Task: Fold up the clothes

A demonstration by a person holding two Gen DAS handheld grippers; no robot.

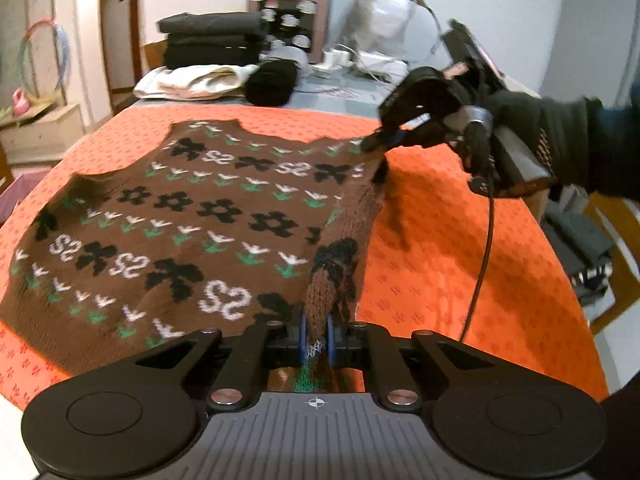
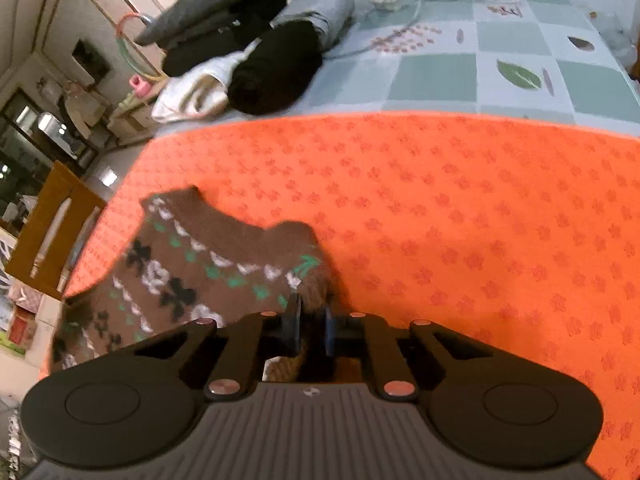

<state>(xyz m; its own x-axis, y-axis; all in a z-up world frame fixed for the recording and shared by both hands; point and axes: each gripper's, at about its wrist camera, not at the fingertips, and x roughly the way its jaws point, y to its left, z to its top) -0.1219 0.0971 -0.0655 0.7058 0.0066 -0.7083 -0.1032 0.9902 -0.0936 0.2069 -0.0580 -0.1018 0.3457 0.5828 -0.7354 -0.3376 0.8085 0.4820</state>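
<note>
Pinching the brown sweater with my left hand-held gripper and right hand-held gripper over the orange cloth; folded clothes are sitting beyond.

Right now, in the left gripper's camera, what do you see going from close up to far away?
Left gripper → brown patterned sweater → orange cloth → white folded clothes → black folded stack → pink box.
</note>
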